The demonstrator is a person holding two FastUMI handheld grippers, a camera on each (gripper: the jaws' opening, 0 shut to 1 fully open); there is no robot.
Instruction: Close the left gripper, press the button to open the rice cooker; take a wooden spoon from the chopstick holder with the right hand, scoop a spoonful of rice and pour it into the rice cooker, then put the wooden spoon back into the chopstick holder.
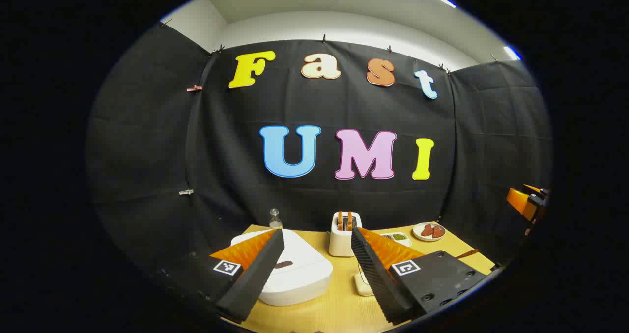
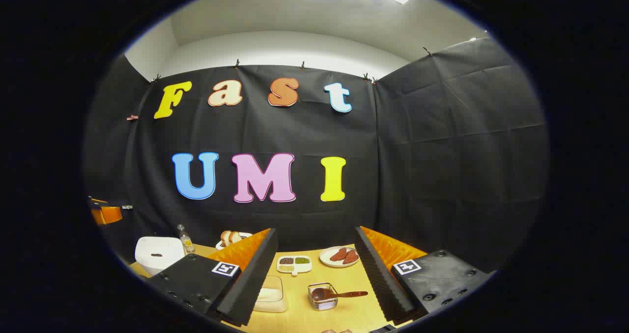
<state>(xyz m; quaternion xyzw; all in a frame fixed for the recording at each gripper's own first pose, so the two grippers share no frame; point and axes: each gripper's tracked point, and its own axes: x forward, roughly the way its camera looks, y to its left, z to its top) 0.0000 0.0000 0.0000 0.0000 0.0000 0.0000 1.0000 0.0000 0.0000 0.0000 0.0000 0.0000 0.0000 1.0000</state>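
Wooden worktop point(image 2: 304, 318) before a black cloth wall, white ceiling above. Left gripper point(image 1: 314, 274), jaws wide, hovers with the closed white rice cooker point(image 1: 295, 274) between them. Right gripper point(image 2: 314, 279), jaws wide, frames the clear chopstick holder point(image 2: 323, 298) holding the wooden spoon point(image 2: 339, 294); the rice container point(image 2: 270, 293) is partly hidden.

Glossy plastic rice cooker point(image 1: 295, 269), wooden spoon point(image 2: 339, 293)
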